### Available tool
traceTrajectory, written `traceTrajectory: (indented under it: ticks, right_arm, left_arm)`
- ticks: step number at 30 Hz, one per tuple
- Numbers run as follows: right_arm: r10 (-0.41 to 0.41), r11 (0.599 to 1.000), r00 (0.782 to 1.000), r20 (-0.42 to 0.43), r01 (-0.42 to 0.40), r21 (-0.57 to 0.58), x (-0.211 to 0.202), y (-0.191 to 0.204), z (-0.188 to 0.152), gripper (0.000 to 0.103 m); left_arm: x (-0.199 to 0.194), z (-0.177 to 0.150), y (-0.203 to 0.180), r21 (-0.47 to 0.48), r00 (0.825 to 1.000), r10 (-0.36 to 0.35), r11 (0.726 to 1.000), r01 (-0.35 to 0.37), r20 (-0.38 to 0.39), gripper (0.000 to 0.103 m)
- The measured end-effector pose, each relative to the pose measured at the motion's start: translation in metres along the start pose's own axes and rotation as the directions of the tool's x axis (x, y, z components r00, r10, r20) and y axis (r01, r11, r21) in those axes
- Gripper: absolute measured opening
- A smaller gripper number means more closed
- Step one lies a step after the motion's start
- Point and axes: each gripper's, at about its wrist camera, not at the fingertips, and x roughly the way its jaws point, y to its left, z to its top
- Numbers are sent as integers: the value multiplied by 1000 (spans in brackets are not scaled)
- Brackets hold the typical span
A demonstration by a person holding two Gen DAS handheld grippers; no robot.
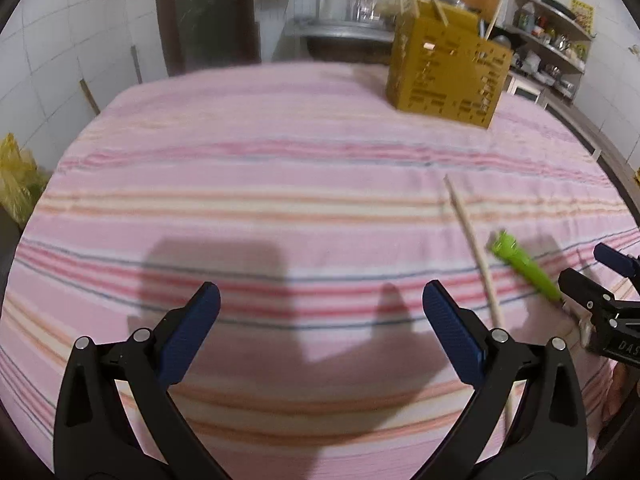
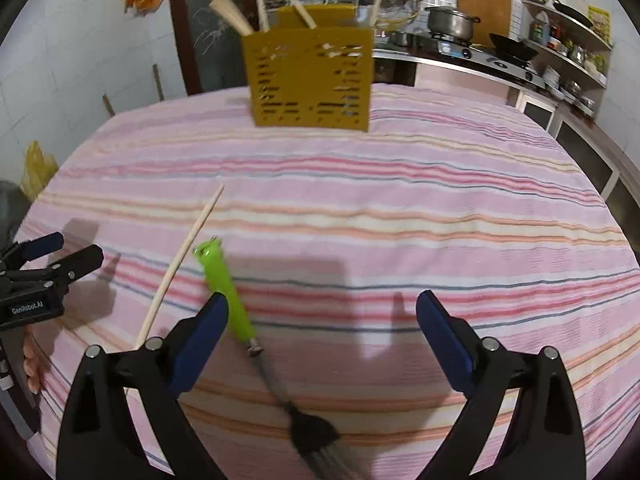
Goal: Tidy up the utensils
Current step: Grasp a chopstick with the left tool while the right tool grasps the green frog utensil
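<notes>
A yellow slotted utensil holder (image 2: 310, 80) stands at the far side of the table with several wooden utensils in it; it also shows in the left wrist view (image 1: 448, 68). A green-handled brush (image 2: 230, 292) with dark bristles lies on the striped cloth, its handle also in the left wrist view (image 1: 524, 266). A single wooden chopstick (image 2: 180, 258) lies left of it, also in the left wrist view (image 1: 476, 256). My right gripper (image 2: 322, 316) is open above the brush, empty. My left gripper (image 1: 320, 304) is open and empty, left of the chopstick.
The pink striped cloth (image 2: 400, 208) covers the table. Behind it are a stove with a pot (image 2: 452, 22), shelves of kitchenware (image 2: 568, 40) at right and a white tiled wall (image 1: 60, 60) at left. A yellow bag (image 1: 16, 184) sits at the left edge.
</notes>
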Motion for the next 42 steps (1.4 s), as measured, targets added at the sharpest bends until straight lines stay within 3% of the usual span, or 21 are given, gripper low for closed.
traceTrajectory:
  ticks: [8,9,10,12,16,18,29,35,38,42]
  right_arm:
    - [-39,996,994,-101,31,-82,26,23,17,91]
    - [-41,996,993,-108,33,-83,29,25,20,88]
    - [-38,996,993,-112,29,-81,30,26,23,83]
    - [-13,998,992,-129,4,-69,34,27,29,62]
    - [21,998,990,-136,-29,-55,39,30,36,36]
    - [35,999,991,-132,-39,-32,40,26,38,18]
    - [-28,994,992,-125,41,103,41,-44,42,16]
    - [-19,993,993,-118,32,115,43,-52,41,16]
    - [-24,993,993,-117,37,115,44,-52,42,16]
    - [-18,992,992,-124,33,123,46,-54,46,16]
  left_arm:
    - [6,3,6,-40,1000,-1,999,1,-16,98]
    - [6,3,5,-37,1000,3,999,-3,-15,98]
    - [6,4,4,-33,1000,8,999,-8,-15,98]
    - [6,7,2,-27,1000,13,1000,-14,-14,98]
    - [6,13,-5,-14,1000,16,1000,-16,-10,98]
    - [5,16,-10,-5,1000,10,1000,-11,-8,98]
    - [22,36,-59,38,997,-70,997,71,-20,97]
    - [42,45,-92,70,996,-77,994,80,-45,72]
    - [53,48,-99,66,994,-82,994,87,-76,50]
    - [58,56,-104,59,993,-89,994,94,-82,29]
